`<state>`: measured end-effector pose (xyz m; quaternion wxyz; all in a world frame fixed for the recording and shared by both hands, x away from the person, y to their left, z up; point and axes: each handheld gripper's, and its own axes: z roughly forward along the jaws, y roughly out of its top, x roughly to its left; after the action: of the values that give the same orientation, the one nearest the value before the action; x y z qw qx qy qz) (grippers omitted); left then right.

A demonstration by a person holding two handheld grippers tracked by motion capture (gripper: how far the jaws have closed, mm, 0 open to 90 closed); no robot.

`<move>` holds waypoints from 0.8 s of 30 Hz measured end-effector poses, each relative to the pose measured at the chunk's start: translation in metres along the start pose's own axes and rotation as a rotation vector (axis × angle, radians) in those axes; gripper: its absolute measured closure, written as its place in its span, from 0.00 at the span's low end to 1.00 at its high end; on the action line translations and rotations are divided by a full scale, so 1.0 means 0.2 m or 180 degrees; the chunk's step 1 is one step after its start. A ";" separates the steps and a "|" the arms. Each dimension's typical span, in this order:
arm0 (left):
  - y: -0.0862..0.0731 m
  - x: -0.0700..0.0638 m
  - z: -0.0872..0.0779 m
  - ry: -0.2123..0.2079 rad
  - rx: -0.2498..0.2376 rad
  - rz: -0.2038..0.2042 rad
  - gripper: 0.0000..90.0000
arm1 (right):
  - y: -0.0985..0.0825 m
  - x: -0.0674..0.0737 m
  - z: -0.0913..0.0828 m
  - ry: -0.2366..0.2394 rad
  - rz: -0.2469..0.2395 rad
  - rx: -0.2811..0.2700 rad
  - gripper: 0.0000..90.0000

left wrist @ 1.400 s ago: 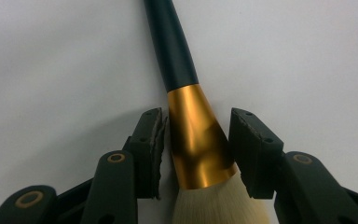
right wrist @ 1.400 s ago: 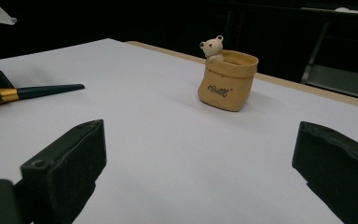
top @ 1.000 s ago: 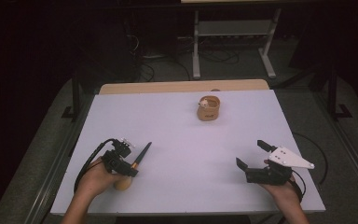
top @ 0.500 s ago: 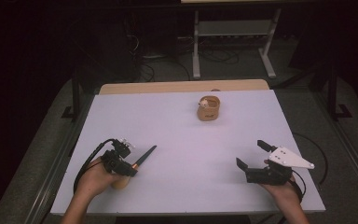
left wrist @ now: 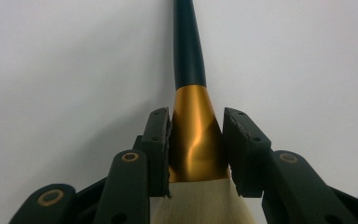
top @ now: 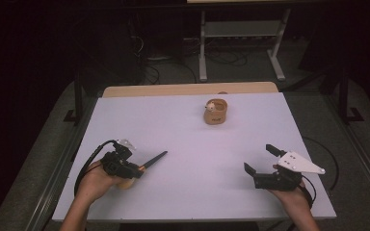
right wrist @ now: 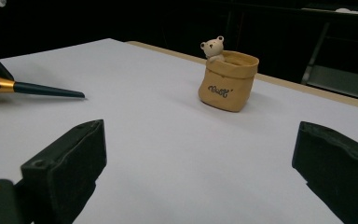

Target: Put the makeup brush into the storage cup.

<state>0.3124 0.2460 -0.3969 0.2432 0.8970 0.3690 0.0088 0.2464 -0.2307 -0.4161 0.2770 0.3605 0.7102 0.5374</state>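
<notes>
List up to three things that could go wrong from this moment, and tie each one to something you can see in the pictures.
1. The left gripper clamps the brush on its smooth, tapered gold ferrule; the brush might slip forward or twist.
2. The long dark handle juts well ahead, so a swing could knock the small bear pot over.
3. The right gripper is open and far from the pot, so it could not steady it.
</notes>
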 end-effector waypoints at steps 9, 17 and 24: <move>0.02 -0.03 -0.05 -0.0174 -0.0267 0.0026 0.70 | 0.01 0.00 0.00 0.0055 -0.0002 0.0000 0.02; 0.06 -0.06 -0.07 -0.0327 -0.0396 0.0177 0.70 | 0.05 0.01 0.01 0.0227 -0.0027 0.0029 0.02; 0.07 -0.06 -0.06 -0.0606 -0.0492 0.0285 0.70 | 0.11 0.02 0.03 0.0574 -0.0121 0.0138 0.02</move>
<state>0.3104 0.2343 -0.3772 0.3450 0.8879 0.3020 -0.0371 0.2529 -0.2199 -0.3973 0.2142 0.3030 0.7505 0.5469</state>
